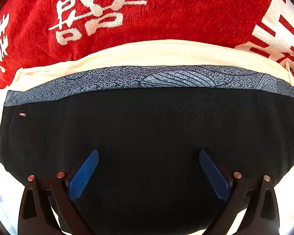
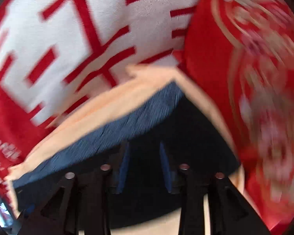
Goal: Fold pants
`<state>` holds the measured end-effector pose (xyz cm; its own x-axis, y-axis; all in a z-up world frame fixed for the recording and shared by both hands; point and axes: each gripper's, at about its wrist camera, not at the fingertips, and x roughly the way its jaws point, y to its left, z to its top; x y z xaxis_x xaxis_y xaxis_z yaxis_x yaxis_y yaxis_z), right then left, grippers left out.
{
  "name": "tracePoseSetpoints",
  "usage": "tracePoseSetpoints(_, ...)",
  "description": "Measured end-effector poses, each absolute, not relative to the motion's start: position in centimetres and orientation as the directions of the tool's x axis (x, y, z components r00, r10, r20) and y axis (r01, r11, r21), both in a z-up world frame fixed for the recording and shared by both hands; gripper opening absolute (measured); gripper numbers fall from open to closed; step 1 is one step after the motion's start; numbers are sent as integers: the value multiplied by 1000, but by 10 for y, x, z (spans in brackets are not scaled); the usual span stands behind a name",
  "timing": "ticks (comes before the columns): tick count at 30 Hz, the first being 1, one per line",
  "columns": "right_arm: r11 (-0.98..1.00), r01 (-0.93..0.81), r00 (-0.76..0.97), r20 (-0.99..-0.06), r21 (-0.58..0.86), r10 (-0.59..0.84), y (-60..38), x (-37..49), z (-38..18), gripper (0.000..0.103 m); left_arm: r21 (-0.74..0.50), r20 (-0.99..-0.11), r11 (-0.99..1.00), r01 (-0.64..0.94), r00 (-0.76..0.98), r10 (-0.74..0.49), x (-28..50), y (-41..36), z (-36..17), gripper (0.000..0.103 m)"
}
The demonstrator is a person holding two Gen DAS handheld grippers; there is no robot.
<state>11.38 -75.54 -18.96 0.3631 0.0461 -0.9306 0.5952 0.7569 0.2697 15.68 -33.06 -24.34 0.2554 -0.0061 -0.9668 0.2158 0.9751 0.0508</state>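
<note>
Pants (image 1: 147, 125), black with a speckled blue-grey waistband (image 1: 147, 78) along their upper edge, fill the centre and lower part of the left wrist view, lying flat on a cream cloth (image 1: 156, 53) over a red blanket (image 1: 176, 19) with white characters, probably spread smooth for folding. Left hand-held gripper (image 1: 149, 173) hangs over the dark fabric, jaws wide apart and empty. Right hand-held gripper (image 2: 145, 166), in a blurred view, stands partly open above the pants' corner, nothing visibly pinched.
</note>
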Motion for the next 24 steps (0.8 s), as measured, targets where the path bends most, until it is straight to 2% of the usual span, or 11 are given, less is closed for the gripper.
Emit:
tracePoseSetpoints(3, 744, 582, 365, -923, 328, 121, -719, 73, -185, 48, 55, -964, 974, 218, 266, -6, 157, -331, -247, 103)
tracePoseSetpoints(5, 759, 576, 328, -936, 305, 128, -693, 45, -187, 48, 55, -964, 974, 218, 264, -5, 156, -332, -247, 103)
tracePoseSetpoints(9, 715, 613, 268, -940, 336, 212, -642, 15, -212, 52, 58, -967, 973, 222, 253, 0, 160, -330, -251, 103)
tracePoseSetpoints(14, 705, 619, 301, -933, 347, 195, -631, -12, -211, 57, 82, -968, 966, 244, 249, 20, 165, -338, -248, 103)
tracePoseSetpoints(18, 672, 630, 322, -918, 389, 229, -637, -13, -214, 66, 87, -970, 966, 244, 241, 26, 165, -342, -246, 103)
tracePoseSetpoints(24, 678, 616, 331, -913, 401, 239, -640, -15, -210, 67, 77, -975, 969, 233, 219, 25, 168, -343, -245, 103)
